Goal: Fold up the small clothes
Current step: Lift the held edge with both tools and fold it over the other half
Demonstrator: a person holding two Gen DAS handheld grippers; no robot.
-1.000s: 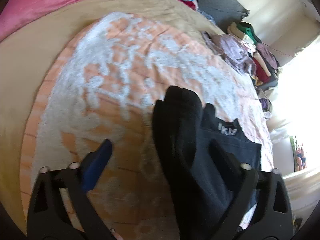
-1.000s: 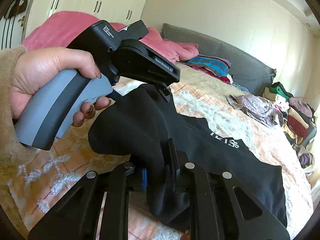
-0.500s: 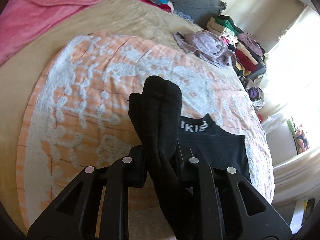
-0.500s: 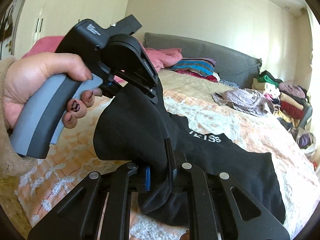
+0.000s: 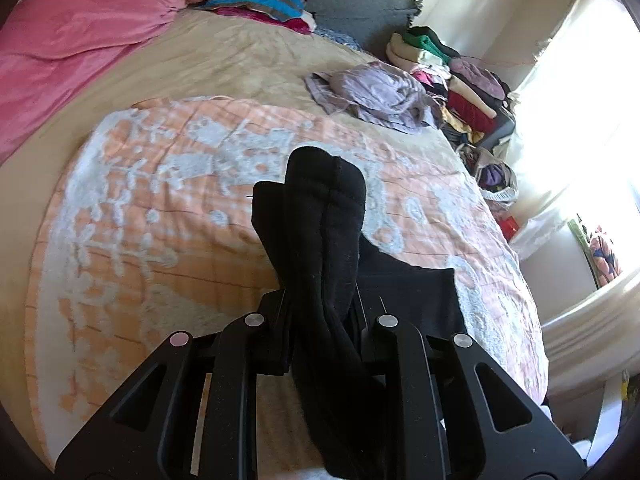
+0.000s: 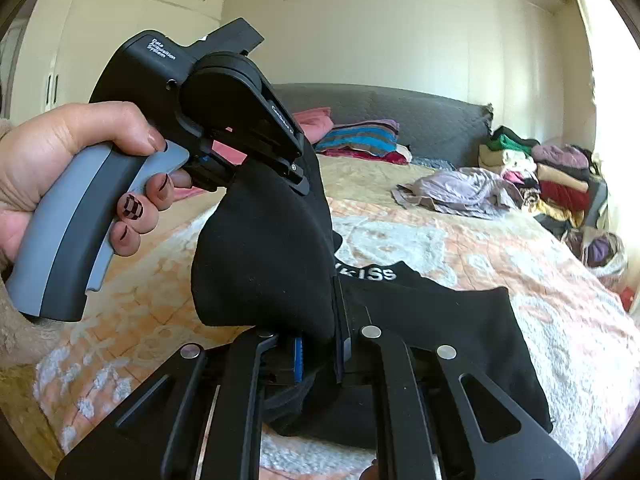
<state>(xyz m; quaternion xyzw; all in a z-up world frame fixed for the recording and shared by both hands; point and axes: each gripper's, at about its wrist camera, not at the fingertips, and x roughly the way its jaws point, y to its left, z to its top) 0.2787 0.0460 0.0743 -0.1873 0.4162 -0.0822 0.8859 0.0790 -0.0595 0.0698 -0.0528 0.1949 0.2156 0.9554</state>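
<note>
Here, a black piece of clothing [image 6: 432, 320] is partly lifted off the bed, and both grippers hold it. It has white letters [image 6: 370, 274] on a band near its top. One end goes up to the left gripper [image 6: 298, 176], where the cloth is bunched. The other end lies flat on the bed [image 6: 560, 280], on a blanket with orange and white patterns [image 5: 160, 200].

The left gripper's jaws are squeezed tight on the bunched black cloth. In the left wrist view, the cloth sticks up past the jaws [image 5: 320, 312] in a thick roll. A person's left hand [image 6: 60, 168] holds this gripper by its grey handle [image 6: 80, 232]. The fingernails have dark lines painted on them.

The right gripper [image 6: 320, 356] is lower down and close to the camera. Its jaws are almost closed, with a fold of the same black cloth pinched between them. A blue pad [image 6: 298, 360] shows on the inside of one jaw.

Past the blanket, the bed has a tan sheet [image 5: 220, 60]. A pink cover [image 5: 80, 32] is heaped at the far left. Striped folded cloth [image 5: 260, 0] lies by the grey headboard [image 6: 432, 120]. A crumpled purple garment [image 6: 460, 192] sits on the far side of the bed. Beyond it, a pile of mixed clothes [image 6: 552, 172] is stacked beside a bright window [image 5: 580, 100]. White cupboards [image 6: 100, 32] stand along the wall.
</note>
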